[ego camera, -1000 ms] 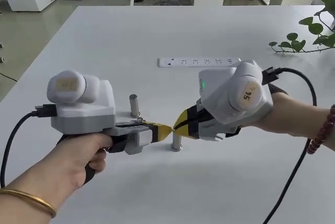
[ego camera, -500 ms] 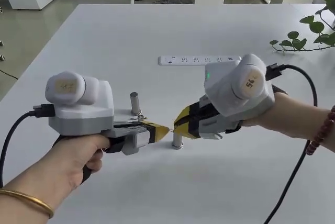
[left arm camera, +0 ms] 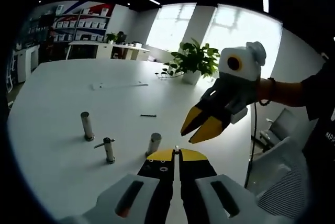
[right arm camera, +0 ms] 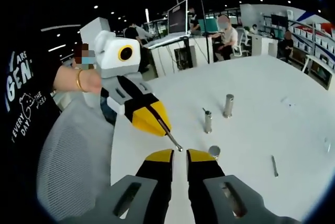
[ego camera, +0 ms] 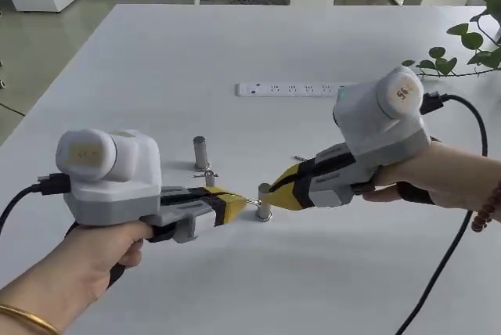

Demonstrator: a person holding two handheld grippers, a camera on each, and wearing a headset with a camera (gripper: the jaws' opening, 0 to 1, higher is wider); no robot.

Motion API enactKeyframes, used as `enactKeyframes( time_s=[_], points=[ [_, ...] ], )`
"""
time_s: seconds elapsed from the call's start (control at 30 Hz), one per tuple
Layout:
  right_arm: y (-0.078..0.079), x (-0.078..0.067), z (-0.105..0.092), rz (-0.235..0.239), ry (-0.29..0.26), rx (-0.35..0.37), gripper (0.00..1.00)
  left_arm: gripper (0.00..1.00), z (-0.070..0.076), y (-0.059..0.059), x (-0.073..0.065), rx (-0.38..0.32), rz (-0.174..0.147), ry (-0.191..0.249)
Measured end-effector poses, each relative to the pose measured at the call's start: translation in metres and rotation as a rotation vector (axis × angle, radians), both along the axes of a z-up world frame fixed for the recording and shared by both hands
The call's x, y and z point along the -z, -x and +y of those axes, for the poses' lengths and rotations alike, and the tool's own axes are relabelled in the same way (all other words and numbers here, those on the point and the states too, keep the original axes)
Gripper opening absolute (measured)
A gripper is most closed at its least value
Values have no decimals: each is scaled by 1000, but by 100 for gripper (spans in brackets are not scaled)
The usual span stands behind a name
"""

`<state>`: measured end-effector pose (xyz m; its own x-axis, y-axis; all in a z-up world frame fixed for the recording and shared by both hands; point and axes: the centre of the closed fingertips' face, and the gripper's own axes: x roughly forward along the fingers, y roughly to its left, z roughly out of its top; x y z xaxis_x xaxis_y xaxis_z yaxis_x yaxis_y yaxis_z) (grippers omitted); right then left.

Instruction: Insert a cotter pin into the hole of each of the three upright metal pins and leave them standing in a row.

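Three short metal pins stand on the white table (ego camera: 156,61): a far one (ego camera: 200,153), a middle one (ego camera: 209,179) with a cotter pin through its top, and a near one (ego camera: 264,203). My left gripper (ego camera: 237,201) is shut on a thin cotter pin (ego camera: 253,203), whose free end points at the top of the near pin. In the right gripper view that cotter pin (right arm camera: 170,135) sticks out of the left gripper (right arm camera: 144,114) just above my right gripper (right arm camera: 179,156), whose jaws are open and hold nothing. The right gripper (ego camera: 275,189) hovers just right of the near pin.
A loose cotter pin (ego camera: 300,159) lies on the table right of the row, also seen as a loose cotter pin (left arm camera: 148,115) in the left gripper view. A white power strip (ego camera: 293,90) lies further back. A plant (ego camera: 470,45) reaches over the right edge.
The two grippers' tips were together above the near pin; the right gripper has since drawn back to the right and tilted. The left gripper has sunk a little, keeping the cotter pin.
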<state>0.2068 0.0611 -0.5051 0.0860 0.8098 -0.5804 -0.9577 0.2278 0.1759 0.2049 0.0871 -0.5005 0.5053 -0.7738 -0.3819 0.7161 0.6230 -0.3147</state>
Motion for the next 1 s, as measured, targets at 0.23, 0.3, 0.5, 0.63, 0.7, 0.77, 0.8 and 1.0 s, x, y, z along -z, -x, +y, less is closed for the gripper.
enactKeyframes(
  time_s=[0.23, 0.3, 0.5, 0.63, 0.7, 0.77, 0.8, 1.0],
  points=[
    [13, 0, -2, 37, -37, -25, 6, 0, 3, 9, -2, 61, -32, 1],
    [18, 0, -2, 67, -53, -39, 7, 0, 3, 12, -1, 72, -36, 2],
    [28, -1, -2, 129, -100, -55, 9, 0, 2, 25, 0, 131, -54, 10],
    [33, -1, -2, 160, -122, -66, 10, 0, -1, 30, -2, 166, -67, 26],
    [36, -2, -1, 176, -132, -76, 10, 0, -3, 34, -2, 185, -73, 23],
    [41, 0, -2, 185, -127, -97, 11, 0, -5, 36, -2, 198, -76, 28],
    [44, 1, -2, 188, -124, -117, 11, 0, -6, 38, -3, 208, -81, 34],
    [59, 3, -2, 226, -132, -174, 11, 0, -13, 48, -6, 254, -92, 53]
  ],
)
